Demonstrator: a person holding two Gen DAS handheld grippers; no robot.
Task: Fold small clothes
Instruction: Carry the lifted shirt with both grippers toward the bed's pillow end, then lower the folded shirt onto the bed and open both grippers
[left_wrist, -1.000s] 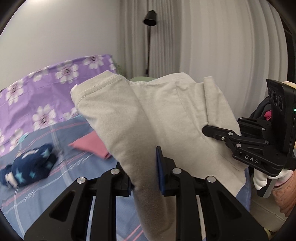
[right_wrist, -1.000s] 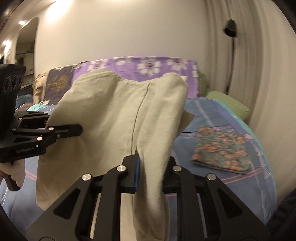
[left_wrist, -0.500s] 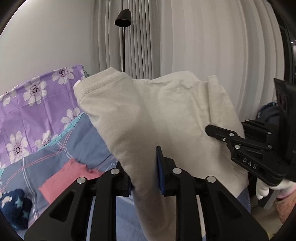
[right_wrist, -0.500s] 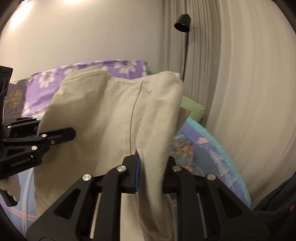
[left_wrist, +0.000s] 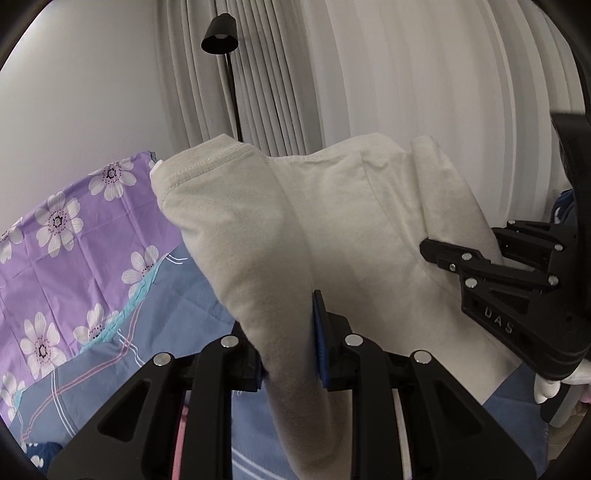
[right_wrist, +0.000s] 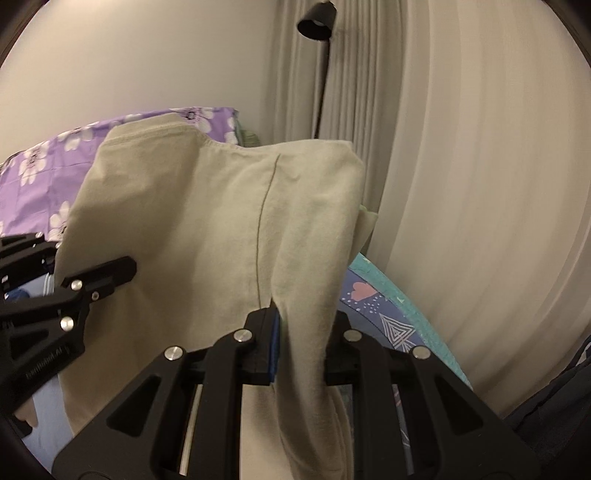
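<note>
A bed (left_wrist: 177, 295) in blue checked sheets is seen before pale curtains (left_wrist: 424, 74). A beige garment (left_wrist: 314, 229) is pinched by both the left gripper (left_wrist: 288, 354) and right gripper (right_wrist: 299, 347), held above the bed, blocking it. A floor lamp (left_wrist: 219, 37) and purple floral cover (left_wrist: 74, 236) are seen beyond.

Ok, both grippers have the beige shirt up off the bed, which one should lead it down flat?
Left, probably. The left gripper overlooks open blue bedsheet; the right gripper, also clamping the beige shirt, sits toward the curtain at the bed's edge.

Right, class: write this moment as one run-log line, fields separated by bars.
stage: garment lifted | left gripper: shut on beige garment | right gripper: shut on beige garment | garment: hanging between both above bed
</note>
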